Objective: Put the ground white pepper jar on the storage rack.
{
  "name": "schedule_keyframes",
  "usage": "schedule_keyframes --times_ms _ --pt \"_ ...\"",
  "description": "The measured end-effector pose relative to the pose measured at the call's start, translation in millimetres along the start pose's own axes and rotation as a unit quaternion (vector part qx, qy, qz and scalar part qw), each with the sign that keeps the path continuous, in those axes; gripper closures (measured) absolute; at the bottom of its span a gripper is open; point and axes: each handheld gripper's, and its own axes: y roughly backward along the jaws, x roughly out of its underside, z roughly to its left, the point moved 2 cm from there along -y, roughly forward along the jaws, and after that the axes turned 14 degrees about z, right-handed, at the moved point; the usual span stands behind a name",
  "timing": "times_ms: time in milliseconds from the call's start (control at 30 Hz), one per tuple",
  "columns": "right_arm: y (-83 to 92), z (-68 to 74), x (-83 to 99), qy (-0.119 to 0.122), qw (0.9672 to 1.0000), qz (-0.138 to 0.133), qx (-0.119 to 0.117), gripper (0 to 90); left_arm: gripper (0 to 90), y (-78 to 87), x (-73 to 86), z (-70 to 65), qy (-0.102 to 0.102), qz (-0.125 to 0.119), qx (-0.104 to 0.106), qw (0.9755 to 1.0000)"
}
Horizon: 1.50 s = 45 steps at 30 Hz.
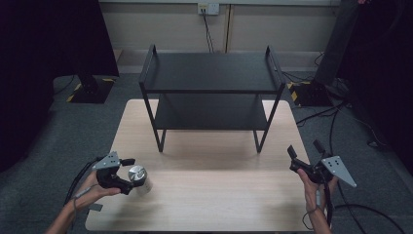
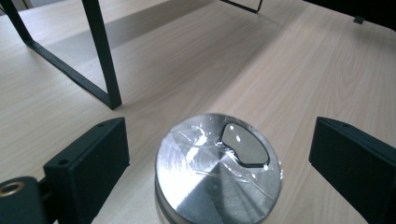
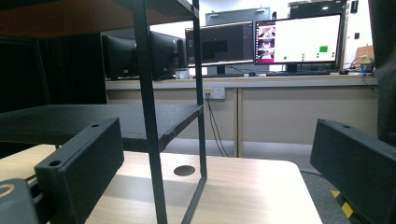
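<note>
While the left gripper spreads its jaws around a silver can before the black shelf, the right gripper gapes empty beside that shelf.

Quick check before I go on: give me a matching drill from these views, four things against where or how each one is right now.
Things:
1. metal can
2. black shelf rack
3. left tool
4. right tool

States or places:
A. open, held up at the table's right edge with nothing between its jaws
B. stands at the far middle of the table, both shelves bare
C. upright on the wood near the left front, foil top with an opening
D. open, jaws on either side of the can, not touching it

Pairs: 1-C, 2-B, 3-D, 4-A
</note>
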Motion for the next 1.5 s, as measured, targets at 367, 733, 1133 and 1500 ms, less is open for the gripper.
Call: schedule_keyframes --times_ms 367,733,1133,1500 --pt "-0.7 -0.4 0.3 0.002 1.0000 0.002 -0.005 2.8 12.0 -14.7 12.6 4.2 0.006 -0.009 0.004 0.9999" --pt "-0.8 0.6 0.6 0.006 1.0000 0.001 -0.005 3.0 32.5 -18.5 20.0 1.8 -0.012 -0.023 -0.012 0.9996" --pt "-0.8 1.4 1.0 0.009 0.9999 0.000 -0.004 3.1 33.3 -14.7 9.5 -2.2 -0.012 -0.016 -0.019 0.9996" --pt "-1.0 2.0 1.2 0.010 0.9999 0.000 -0.004 2.8 33.6 11.0 -48.2 -15.8 -0.038 -0.033 -0.010 0.9987"
